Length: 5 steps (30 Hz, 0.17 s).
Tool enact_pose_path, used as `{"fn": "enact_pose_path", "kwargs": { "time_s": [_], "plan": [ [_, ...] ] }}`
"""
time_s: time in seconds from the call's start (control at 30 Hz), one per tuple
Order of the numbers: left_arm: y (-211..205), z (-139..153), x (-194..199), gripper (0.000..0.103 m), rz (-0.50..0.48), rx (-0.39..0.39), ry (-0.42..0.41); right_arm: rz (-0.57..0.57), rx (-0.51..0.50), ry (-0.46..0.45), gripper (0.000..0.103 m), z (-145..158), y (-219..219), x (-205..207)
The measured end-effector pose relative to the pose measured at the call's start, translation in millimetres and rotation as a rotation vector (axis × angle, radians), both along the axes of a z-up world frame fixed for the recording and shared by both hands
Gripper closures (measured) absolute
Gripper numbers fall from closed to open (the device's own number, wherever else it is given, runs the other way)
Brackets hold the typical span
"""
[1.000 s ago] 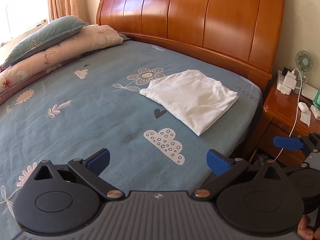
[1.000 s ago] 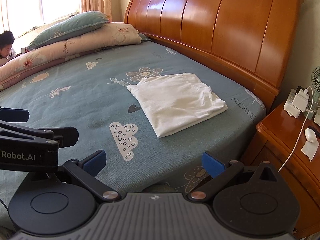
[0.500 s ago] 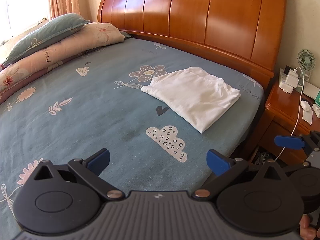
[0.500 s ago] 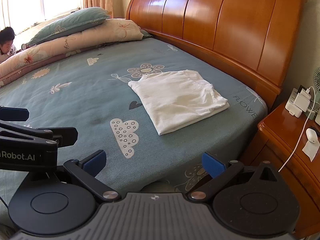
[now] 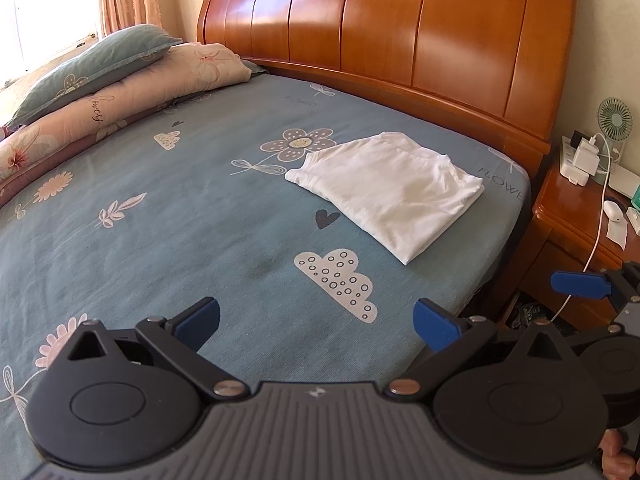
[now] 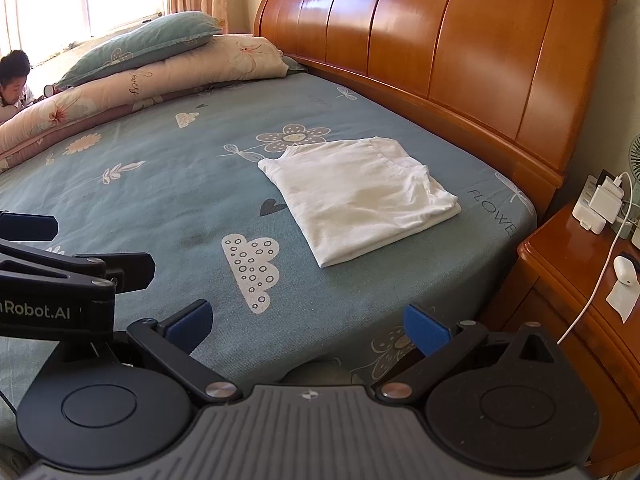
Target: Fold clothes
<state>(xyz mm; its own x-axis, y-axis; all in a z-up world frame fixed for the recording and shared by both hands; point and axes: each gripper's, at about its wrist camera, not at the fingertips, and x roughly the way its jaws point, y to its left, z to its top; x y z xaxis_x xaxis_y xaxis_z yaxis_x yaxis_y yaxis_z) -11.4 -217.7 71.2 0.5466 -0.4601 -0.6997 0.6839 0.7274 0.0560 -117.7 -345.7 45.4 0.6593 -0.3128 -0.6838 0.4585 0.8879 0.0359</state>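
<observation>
A white garment (image 5: 388,196) (image 6: 358,204) lies folded into a flat rectangle on the blue patterned bed sheet (image 5: 160,240) (image 6: 160,184), near the headboard and the bed's right edge. My left gripper (image 5: 316,326) hovers open over the near part of the bed, well short of the garment, with nothing between its blue pads. My right gripper (image 6: 306,324) is open too, empty, above the bed's near edge. The right gripper's blue pad (image 5: 580,284) shows at the right of the left wrist view, and the left gripper's arm (image 6: 60,280) at the left of the right wrist view.
A wooden headboard (image 5: 400,36) runs behind the bed. Pillows and a folded quilt (image 5: 120,92) are stacked at the far left. A wooden nightstand (image 6: 580,272) at the right holds a charger, cable, earbud case and small fan (image 5: 614,120). A person (image 6: 14,84) is beyond the quilt.
Both grippers have drawn back and up a little from the bed, so the folded garment sits slightly further away. Both stay open. The garment has not moved.
</observation>
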Motion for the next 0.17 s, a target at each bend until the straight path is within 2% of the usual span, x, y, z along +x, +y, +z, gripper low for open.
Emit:
{"fn": "enact_pose_path", "kwargs": {
  "time_s": [0.17],
  "plan": [
    [0.7, -0.5, 0.5, 0.001, 0.003, 0.0, 0.0, 0.006, -0.002, 0.004, 0.0, -0.2, 1.4, 0.7]
  ]
}}
